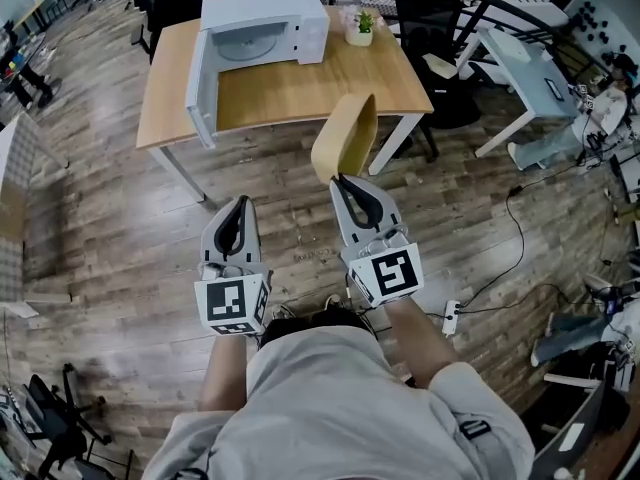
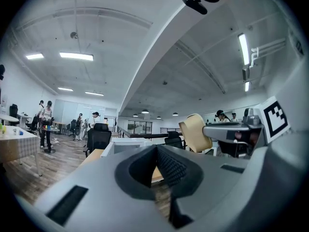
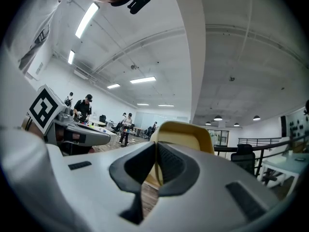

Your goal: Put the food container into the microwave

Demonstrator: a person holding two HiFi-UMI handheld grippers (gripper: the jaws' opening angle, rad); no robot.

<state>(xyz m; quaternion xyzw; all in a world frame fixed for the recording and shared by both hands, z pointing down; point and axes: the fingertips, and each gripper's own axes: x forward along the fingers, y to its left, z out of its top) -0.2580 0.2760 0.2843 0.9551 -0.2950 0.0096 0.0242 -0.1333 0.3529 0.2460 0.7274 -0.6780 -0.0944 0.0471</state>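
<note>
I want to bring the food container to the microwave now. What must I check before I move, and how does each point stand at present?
1. Right gripper holds the food container: ok, the jaws are closed on its rim.
2. Microwave door is open: ok, it is swung wide.
3. Microwave cavity is free: ok, only the turntable shows inside.
4. Left gripper is free: ok, the jaws are together with nothing between them.
5. Container is at the microwave: not ok, it is over the floor, short of the table.
6. Container holds food: cannot tell.
</note>
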